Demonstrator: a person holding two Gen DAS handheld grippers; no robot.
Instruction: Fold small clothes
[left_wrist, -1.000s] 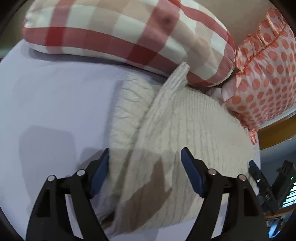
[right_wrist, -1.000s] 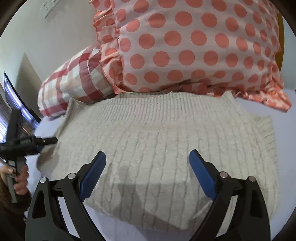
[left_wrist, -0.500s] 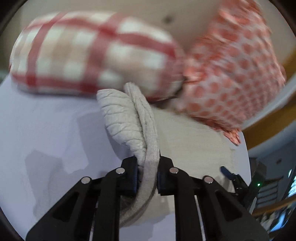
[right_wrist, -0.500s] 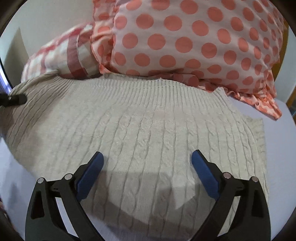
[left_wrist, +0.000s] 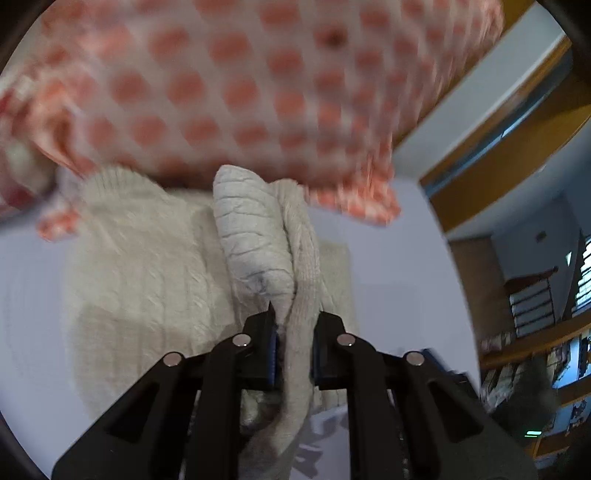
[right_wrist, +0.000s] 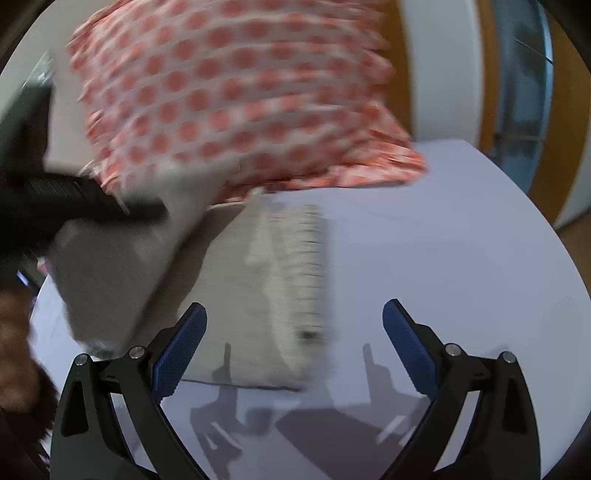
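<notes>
A cream cable-knit sweater (left_wrist: 144, 273) lies on the pale lilac bed sheet (left_wrist: 391, 266). My left gripper (left_wrist: 293, 350) is shut on a bunched edge of the sweater and holds it lifted over the rest of the garment. In the right wrist view the sweater (right_wrist: 258, 295) shows blurred, with its lifted flap (right_wrist: 122, 266) hanging from the left gripper (right_wrist: 92, 203) at the left. My right gripper (right_wrist: 295, 339) is open and empty, above the sweater's right edge and the sheet (right_wrist: 443, 240).
A white pillow with orange dots (left_wrist: 236, 85) stands behind the sweater, also in the right wrist view (right_wrist: 229, 96). A wooden bed frame (left_wrist: 509, 147) and room furniture (left_wrist: 532, 299) lie off the right. A hand (right_wrist: 14, 332) shows at the left.
My left gripper closed on the sweater's edge, lifted it and carried it right across the garment. My right gripper stayed open and swung right, off the middle of the sweater.
</notes>
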